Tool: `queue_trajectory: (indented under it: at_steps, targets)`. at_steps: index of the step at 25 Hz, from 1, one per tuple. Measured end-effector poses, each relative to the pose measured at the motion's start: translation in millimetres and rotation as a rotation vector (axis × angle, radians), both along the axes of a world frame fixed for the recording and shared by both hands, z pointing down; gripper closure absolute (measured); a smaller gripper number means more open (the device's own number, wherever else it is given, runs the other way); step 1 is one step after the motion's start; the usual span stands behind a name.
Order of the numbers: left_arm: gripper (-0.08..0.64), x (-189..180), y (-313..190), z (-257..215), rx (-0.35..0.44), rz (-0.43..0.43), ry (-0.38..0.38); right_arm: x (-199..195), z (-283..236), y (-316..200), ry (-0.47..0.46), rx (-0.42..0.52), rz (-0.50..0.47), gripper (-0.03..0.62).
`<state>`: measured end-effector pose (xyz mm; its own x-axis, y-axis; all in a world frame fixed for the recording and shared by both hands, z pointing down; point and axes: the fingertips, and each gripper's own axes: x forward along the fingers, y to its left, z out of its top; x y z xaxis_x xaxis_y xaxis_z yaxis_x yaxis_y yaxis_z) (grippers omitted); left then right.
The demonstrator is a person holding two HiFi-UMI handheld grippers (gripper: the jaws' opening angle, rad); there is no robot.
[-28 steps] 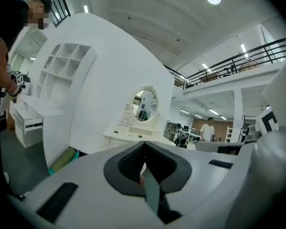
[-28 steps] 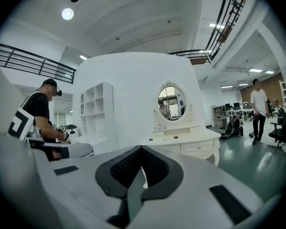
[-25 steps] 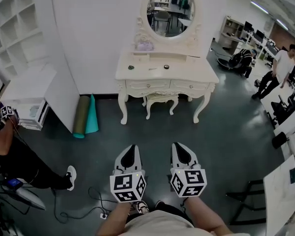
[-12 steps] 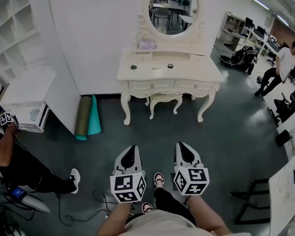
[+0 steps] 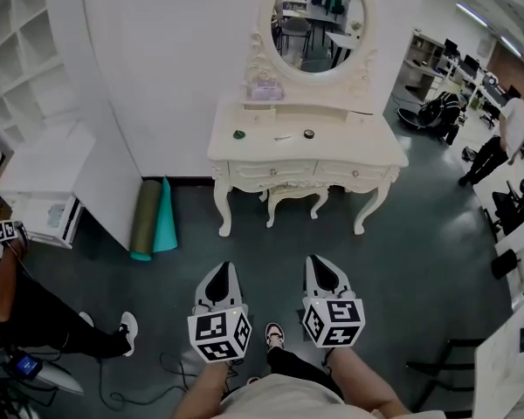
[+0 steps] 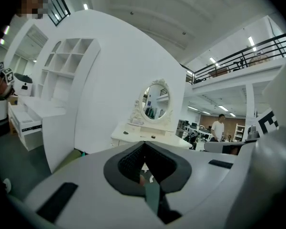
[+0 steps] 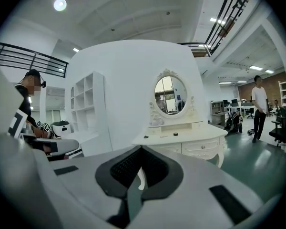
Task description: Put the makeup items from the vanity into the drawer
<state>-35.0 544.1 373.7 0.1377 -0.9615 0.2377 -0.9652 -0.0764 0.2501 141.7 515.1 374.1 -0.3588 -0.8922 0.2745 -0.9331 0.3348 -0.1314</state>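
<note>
Head view, both forearms extended side by side. The left hand-held gripper [image 5: 222, 273] and right hand-held gripper [image 5: 321, 264] pointed toward 12 o'clock, nearly level, their marker cubes nearest the body. Each had its jaws closed together and held nothing.

Open dark floor [image 5: 419, 260] lay ahead of both tools as far as the vanity [image 5: 244, 151]. This room was bounded at 10 o'clock by two rolled mats [image 5: 154, 221] leaning at a white shelf unit [image 5: 44, 168]. A person's legs [image 5: 44, 317] and loose cables [image 5: 144, 382] bounded it at 8 o'clock. A stool [image 5: 293, 195] stood tucked between the vanity's legs.

The makeup items lay well apart from both tools, at 12 o'clock on the counter [image 5: 354, 145] below the oval mirror [image 5: 319, 20]. They were a round dark item [image 5: 238, 133], a thin stick [image 5: 282, 137] and a small jar [image 5: 308, 133]. The two drawers [image 5: 271, 170] beneath the counter were shut. A standing person [image 5: 509, 133] was at 2 o'clock.
</note>
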Motion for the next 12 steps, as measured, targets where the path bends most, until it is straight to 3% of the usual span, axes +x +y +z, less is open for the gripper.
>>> queue_trajectory:
  at_steps: [12]
  targets:
    - [0.555, 22, -133, 5, -0.021, -0.001, -0.008, 26, 6, -132, 0.017, -0.03, -0.003, 0.575]
